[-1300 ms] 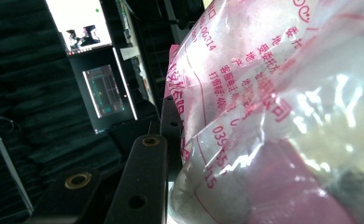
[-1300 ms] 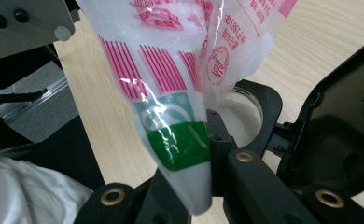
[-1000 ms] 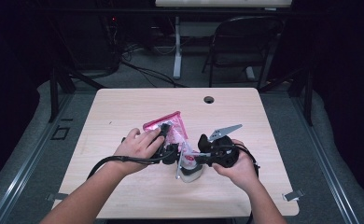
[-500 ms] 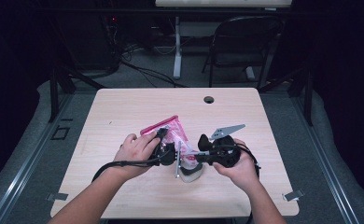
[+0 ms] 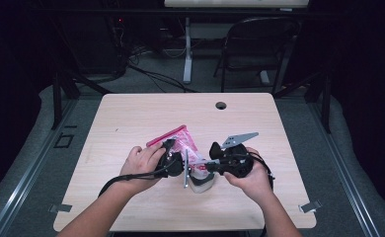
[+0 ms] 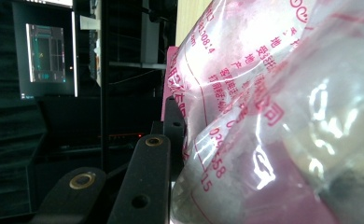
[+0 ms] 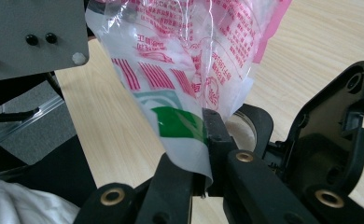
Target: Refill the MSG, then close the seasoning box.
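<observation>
Right gripper view has the right hand-held gripper clamped on the plastic bag, lifted just above the counter. Left hand-held gripper grips its other side, I think; next, a gentle pull apart.

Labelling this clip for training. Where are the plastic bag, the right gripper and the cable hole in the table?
plastic bag [image 7: 180,51]: right gripper view, printed front.
right gripper [image 7: 208,135]: right gripper view, between jaw tips shut on the bag.
cable hole [image 5: 221,105]: high view, its dark centre.
</observation>
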{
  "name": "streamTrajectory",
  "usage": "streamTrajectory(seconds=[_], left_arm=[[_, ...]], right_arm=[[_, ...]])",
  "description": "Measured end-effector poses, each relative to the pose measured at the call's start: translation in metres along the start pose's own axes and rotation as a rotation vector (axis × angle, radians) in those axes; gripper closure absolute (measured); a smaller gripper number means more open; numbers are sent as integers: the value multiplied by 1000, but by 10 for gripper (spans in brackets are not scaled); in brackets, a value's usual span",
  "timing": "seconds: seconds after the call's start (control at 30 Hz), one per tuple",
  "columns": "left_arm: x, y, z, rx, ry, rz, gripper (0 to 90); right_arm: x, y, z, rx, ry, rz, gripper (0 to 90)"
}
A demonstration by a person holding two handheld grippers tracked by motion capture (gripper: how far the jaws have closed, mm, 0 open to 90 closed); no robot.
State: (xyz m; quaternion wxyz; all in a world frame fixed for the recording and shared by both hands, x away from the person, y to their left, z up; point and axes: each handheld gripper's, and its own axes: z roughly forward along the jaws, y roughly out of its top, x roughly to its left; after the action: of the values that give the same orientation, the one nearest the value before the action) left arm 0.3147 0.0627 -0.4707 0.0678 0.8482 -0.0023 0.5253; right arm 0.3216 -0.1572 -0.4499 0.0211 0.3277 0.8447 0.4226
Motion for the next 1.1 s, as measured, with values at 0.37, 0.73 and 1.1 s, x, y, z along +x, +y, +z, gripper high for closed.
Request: streamTrajectory(seconds=[0.37, 0.73, 1.1], left_arm=[[-6, -5, 1, -2, -39, -82, 792], [-12, -10, 4, -4, -99, -193, 794], [-17, -16, 11, -19, -187, -320, 796]], right_arm=[[2, 1, 1, -8, 0, -4, 900], [3, 1, 2, -9, -5, -5, 900], [2, 2, 2, -32, 10, 4, 893]])
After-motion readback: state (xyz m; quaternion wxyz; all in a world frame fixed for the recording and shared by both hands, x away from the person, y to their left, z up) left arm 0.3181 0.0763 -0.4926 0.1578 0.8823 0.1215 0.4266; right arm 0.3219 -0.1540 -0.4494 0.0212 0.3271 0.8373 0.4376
